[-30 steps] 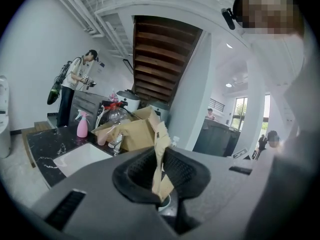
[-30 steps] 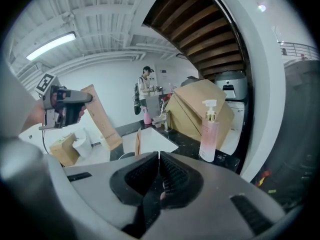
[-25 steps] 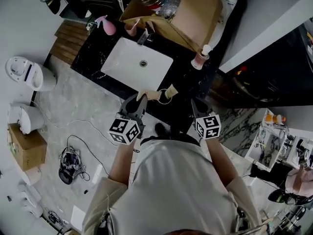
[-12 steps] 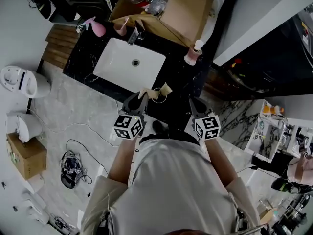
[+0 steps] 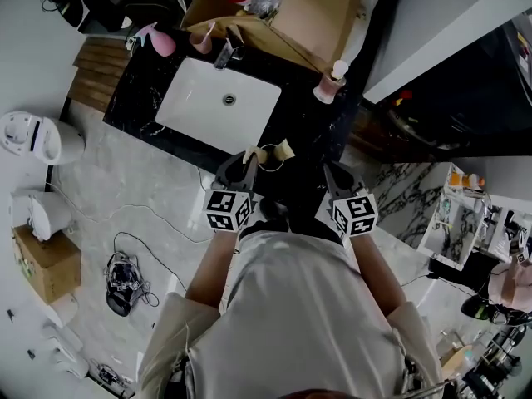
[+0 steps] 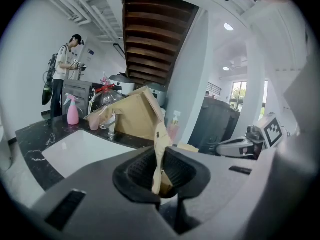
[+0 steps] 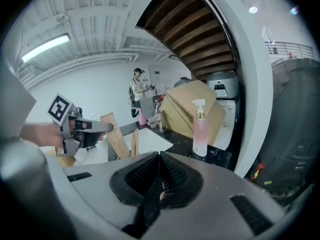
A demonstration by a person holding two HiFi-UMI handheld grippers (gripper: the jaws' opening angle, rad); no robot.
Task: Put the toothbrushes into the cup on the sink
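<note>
My left gripper [image 5: 246, 163] is shut on a tan flat toothbrush pack [image 5: 252, 155], held at the front edge of the black counter. In the left gripper view the pack [image 6: 160, 136] stands upright between the pads. A second tan pack [image 5: 284, 150] sits just right of it by the counter edge. The pink cup [image 5: 199, 41] stands beside the faucet [image 5: 226, 52] behind the white sink [image 5: 208, 110], well beyond both grippers. My right gripper [image 5: 334, 174] hangs shut and empty at the counter front, its jaws [image 7: 159, 158] pressed together.
A pink spray bottle [image 5: 158, 41] stands left of the cup. A pink soap dispenser [image 5: 327, 90] is at the counter's right end, and a large cardboard box [image 5: 312, 15] leans behind the sink. A person [image 6: 62, 81] stands far off at the left.
The left gripper with its pack has edged a little right and toward the counter. The right gripper has hardly moved and stays shut.
</note>
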